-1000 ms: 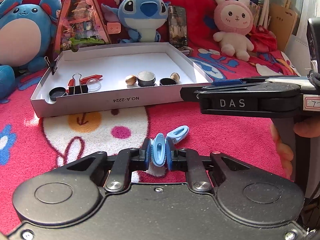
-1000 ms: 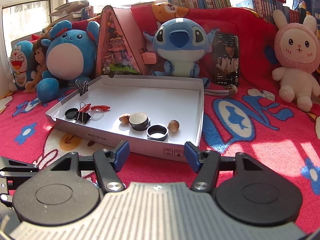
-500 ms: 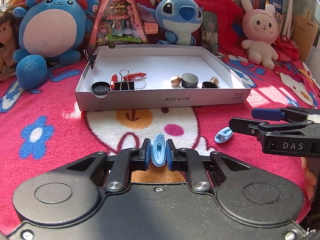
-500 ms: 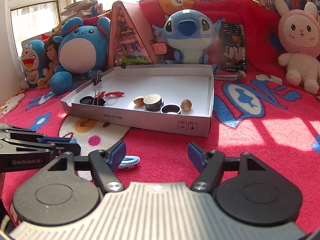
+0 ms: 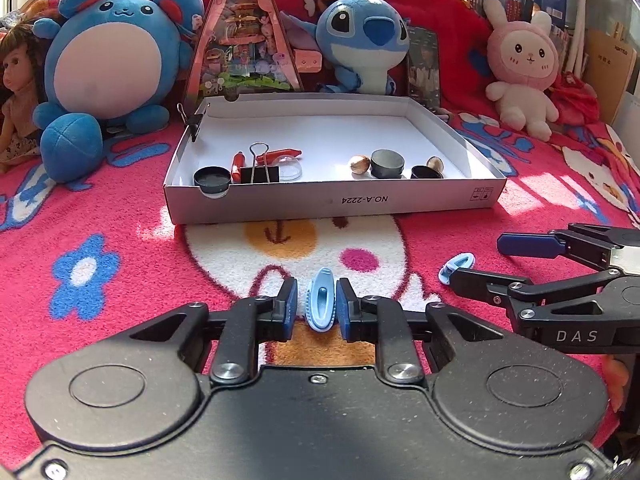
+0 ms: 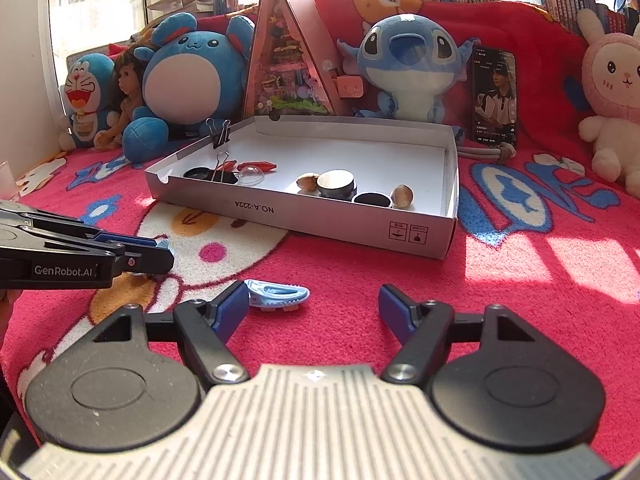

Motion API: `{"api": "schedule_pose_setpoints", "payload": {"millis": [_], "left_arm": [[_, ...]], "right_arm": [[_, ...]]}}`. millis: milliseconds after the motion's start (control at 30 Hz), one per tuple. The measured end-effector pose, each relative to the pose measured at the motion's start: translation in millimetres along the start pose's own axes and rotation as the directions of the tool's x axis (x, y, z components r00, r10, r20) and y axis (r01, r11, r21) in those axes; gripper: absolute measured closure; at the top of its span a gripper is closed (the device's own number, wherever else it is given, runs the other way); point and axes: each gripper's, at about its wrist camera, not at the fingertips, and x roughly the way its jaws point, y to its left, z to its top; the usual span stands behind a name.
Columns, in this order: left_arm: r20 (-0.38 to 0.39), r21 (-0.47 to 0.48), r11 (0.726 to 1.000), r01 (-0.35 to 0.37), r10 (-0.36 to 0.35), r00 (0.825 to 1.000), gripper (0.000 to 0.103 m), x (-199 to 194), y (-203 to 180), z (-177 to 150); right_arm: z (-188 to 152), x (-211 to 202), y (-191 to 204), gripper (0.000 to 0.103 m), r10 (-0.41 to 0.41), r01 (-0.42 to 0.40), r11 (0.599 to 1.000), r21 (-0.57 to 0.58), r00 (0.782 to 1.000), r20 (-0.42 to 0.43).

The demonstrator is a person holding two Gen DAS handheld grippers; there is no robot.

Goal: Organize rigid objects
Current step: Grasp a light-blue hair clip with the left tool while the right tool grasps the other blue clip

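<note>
Left wrist view: left gripper (image 5: 317, 309) jaws opening, small light-blue ribbed plastic clip (image 5: 320, 305) upright between pads, gaps visible both sides. Second light-blue plastic clip (image 5: 456, 267) on red patterned blanket (image 5: 120, 220), partly hidden behind right gripper's lower finger.

Right wrist view: that second clip whole, lying on side, hollow oval slot, small feet underneath, touching inner face of left pad. Right gripper (image 6: 314, 310) wide open, nothing clamped. White shallow cardboard box (image 6: 400, 236) beyond, well apart.
</note>
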Motion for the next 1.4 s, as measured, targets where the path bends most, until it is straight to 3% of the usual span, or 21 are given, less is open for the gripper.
{"api": "schedule_pose_setpoints", "payload": {"millis": [100,367,533,667,767,967,1400], "left_arm": [[0.006,0.012,1.000,-0.016,0.016,1.000,0.066,-3.3,0.5,-2.9],[0.004,0.010,0.999,-0.052,0.052,0.999,0.060,-12.5,16.5,-12.6],[0.003,-0.028,0.996,-0.080,0.081,0.997,0.059,-13.3,31.8,-13.5],[0.018,-0.074,0.996,-0.049,0.051,0.999,0.055,-16.0,32.9,-13.6],[0.044,-0.114,0.993,-0.017,0.022,0.999,0.044,-17.1,25.6,-16.3],[0.075,-0.104,0.993,-0.047,0.055,0.996,0.040,-6.8,7.9,-19.3],[0.116,-0.060,0.990,-0.131,0.138,0.984,0.038,6.4,-4.2,-26.6]], "right_arm": [[-2.6,2.1,8.0,0.021,-0.008,0.008,1.000,-0.011,1.000,0.000],[-8.8,5.6,24.6,0.021,-0.048,0.048,0.997,-0.056,0.999,-0.003],[-8.8,4.9,20.8,0.022,-0.062,0.062,0.998,-0.010,0.998,0.004],[-9.5,3.2,19.1,0.023,-0.086,0.086,0.996,0.026,0.996,0.015],[-10.0,2.2,18.7,0.023,-0.105,0.104,0.993,0.055,0.994,0.026],[-11.7,-2.3,20.0,0.023,-0.150,0.144,0.985,0.095,0.987,0.065],[-9.9,8.2,28.1,0.023,-0.192,0.190,0.979,0.074,0.981,0.018]]}}
